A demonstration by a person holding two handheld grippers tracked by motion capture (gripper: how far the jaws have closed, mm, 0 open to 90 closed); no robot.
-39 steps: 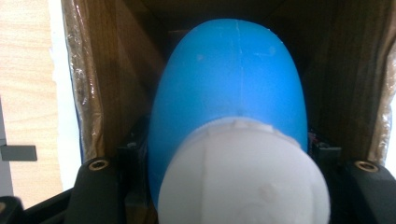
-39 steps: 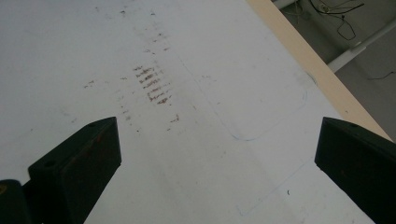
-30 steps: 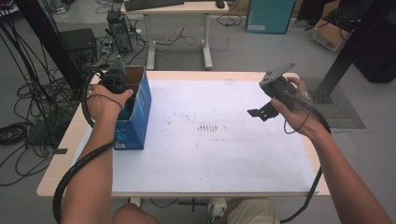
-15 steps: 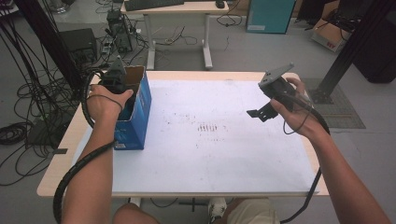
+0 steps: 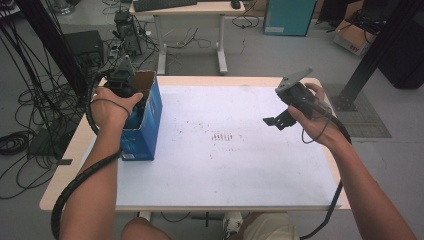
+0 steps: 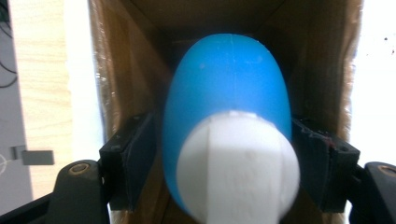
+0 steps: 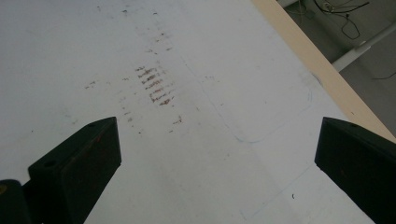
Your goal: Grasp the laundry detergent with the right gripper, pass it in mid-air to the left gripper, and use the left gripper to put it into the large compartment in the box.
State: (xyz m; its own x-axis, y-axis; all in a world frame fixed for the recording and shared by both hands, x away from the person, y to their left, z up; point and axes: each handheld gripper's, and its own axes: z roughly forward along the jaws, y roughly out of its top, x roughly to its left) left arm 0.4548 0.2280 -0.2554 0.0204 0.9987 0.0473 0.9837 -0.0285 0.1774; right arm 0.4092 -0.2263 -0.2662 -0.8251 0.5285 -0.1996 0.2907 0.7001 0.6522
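Even daylight; blurred white cap (image 6: 238, 168), overexposed table (image 6: 373, 56) edges.

Wide-apart jaws over stained white table (image 7: 196, 154)

Honestly nothing here is readable. The blue box (image 5: 142, 125) at the left of the bench (image 5: 225, 165) has some white print low on its near face, but it's way too small and blurry to make out.

Blue bottle (image 6: 224, 88) (white cap nearest) apparently standing inside the open blue box (image 5: 150, 117).
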